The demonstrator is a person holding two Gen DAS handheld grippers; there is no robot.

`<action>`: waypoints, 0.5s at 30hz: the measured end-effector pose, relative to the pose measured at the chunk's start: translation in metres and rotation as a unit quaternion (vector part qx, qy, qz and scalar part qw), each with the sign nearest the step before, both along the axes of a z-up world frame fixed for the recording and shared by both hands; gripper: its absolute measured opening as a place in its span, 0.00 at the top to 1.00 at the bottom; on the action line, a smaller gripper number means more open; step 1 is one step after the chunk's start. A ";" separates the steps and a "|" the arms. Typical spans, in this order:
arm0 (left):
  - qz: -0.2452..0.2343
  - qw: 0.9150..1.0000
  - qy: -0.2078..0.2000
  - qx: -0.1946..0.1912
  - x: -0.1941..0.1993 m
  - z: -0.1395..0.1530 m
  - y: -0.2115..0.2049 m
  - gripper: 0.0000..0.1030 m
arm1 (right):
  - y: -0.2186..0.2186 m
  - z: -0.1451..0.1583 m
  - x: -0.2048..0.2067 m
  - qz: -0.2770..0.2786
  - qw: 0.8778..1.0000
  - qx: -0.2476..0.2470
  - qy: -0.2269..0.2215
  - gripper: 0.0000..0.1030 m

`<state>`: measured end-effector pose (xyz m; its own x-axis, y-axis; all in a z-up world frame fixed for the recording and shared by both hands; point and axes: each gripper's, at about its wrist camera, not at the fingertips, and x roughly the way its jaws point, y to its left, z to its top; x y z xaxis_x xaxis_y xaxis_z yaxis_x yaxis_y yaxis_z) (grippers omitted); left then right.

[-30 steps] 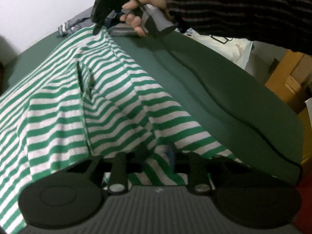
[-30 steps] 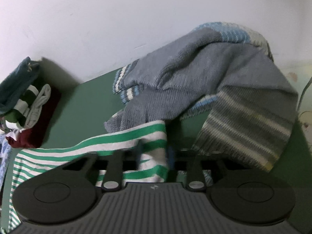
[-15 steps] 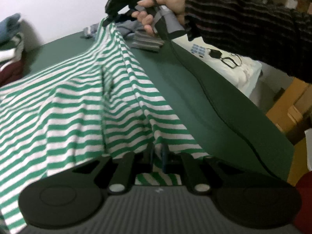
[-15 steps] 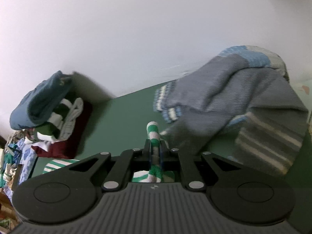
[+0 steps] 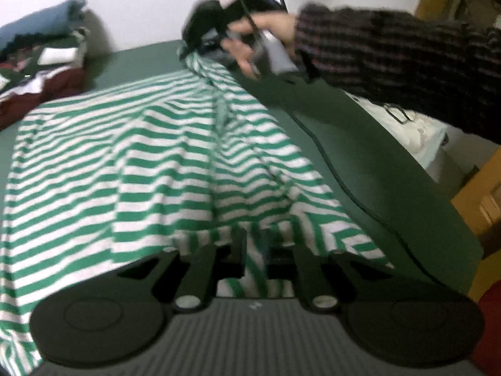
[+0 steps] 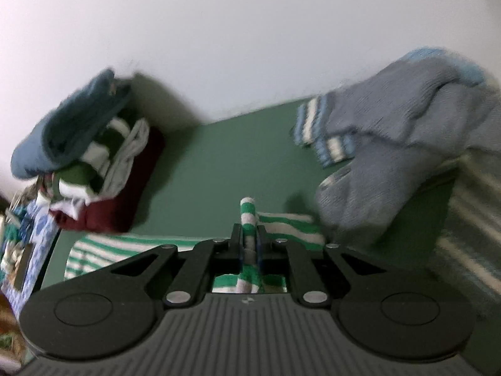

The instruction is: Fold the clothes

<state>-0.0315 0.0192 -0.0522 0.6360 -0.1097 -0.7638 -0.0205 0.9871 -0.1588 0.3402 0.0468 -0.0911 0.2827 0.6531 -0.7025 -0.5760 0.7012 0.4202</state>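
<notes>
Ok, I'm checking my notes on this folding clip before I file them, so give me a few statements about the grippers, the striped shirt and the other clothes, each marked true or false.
1. Both grippers pinch the green-and-white striped shirt. True: the left gripper and the right gripper each have its fabric between their fingers.
2. The table is covered in red. False: its cover is green.
3. A stack of folded clothes sits by the wall. True.
4. The grey-blue knit sweater is folded on that stack. False: it lies crumpled, apart, on the other side.
5. The person's sleeve is plain white. False: it is dark with thin stripes.
</notes>
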 end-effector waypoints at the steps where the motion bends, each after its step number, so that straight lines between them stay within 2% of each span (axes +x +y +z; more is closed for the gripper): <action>1: 0.013 1.000 0.000 0.001 -0.003 0.001 0.007 0.83 | 0.001 -0.008 0.002 0.005 1.000 -0.011 0.015 0.82; 2: 0.026 1.000 0.002 0.000 -0.007 0.001 0.014 0.83 | -0.003 -0.011 0.002 0.006 1.000 -0.007 0.017 0.81; 3: 0.040 0.999 0.003 -0.005 -0.013 0.001 0.021 0.82 | -0.009 -0.009 0.000 0.004 1.000 0.000 0.014 0.71; 4: 0.053 0.999 0.005 -0.012 -0.018 0.000 0.028 0.75 | -0.016 -0.006 -0.002 0.003 1.000 0.007 0.012 0.68; 5: 0.062 0.998 0.008 -0.018 -0.023 -0.002 0.034 0.72 | -0.024 0.000 -0.006 0.002 1.000 0.017 0.008 0.67; 8: 0.081 0.996 0.018 -0.030 -0.035 -0.009 0.044 0.71 | -0.051 0.026 -0.030 0.006 0.999 0.039 -0.014 0.66; 11: 0.074 0.995 0.026 -0.057 -0.036 -0.018 0.044 0.72 | -0.085 0.037 -0.069 0.013 0.999 0.052 -0.011 0.64; 15: 0.047 0.996 0.028 -0.076 -0.034 -0.023 0.035 0.70 | -0.123 0.042 -0.148 0.015 0.999 0.039 -0.012 0.59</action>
